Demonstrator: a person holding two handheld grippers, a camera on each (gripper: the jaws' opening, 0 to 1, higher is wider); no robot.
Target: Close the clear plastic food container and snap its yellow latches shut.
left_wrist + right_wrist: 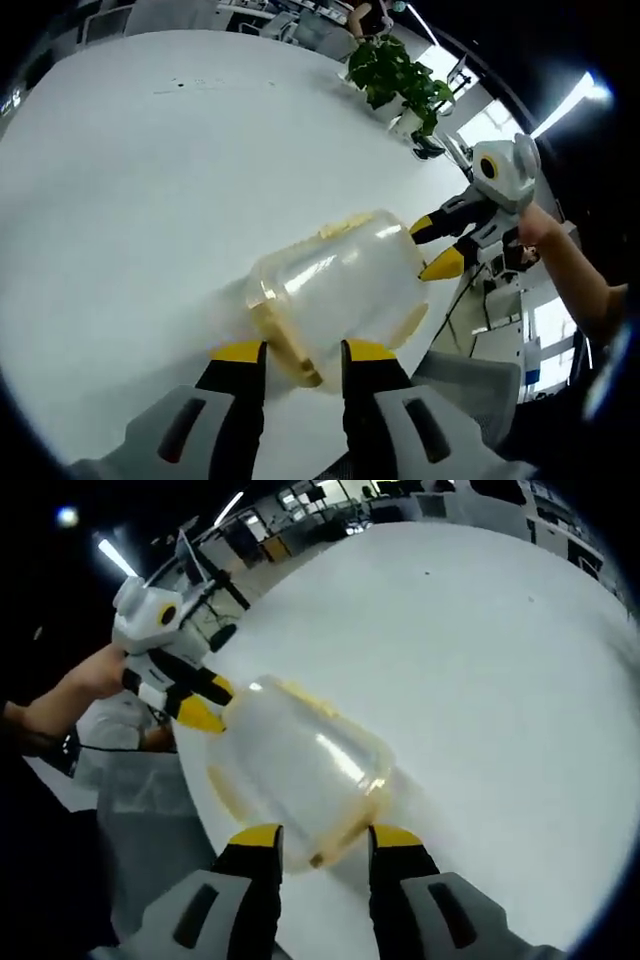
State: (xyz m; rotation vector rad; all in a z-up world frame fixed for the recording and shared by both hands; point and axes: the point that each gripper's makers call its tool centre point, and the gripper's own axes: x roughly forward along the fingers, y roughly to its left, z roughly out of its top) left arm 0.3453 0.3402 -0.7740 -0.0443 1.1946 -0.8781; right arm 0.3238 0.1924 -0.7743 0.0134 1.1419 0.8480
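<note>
**Two grippers at opposite ends of a clear container**

Left gripper (303,352) has its yellow-tipped jaws apart on either side of the near end of the clear plastic food container (340,290), which lies near the edge of the white table (150,200). Whether the tips touch the plastic cannot be told. Right gripper (322,840) stands likewise at the other end of the container (300,765), jaws apart around its yellowish rim.

Going from large to small: the table fills most of both views and the container sits on it near the edge.

In the left gripper view the right gripper (440,248) comes in from the right, jaws apart at the container's far end, held by a hand (535,225); a potted plant (400,80) stands on the far side of the table. The right gripper view shows instead the left gripper (205,705) at the far end, and office desks (330,510) beyond the table.
</note>
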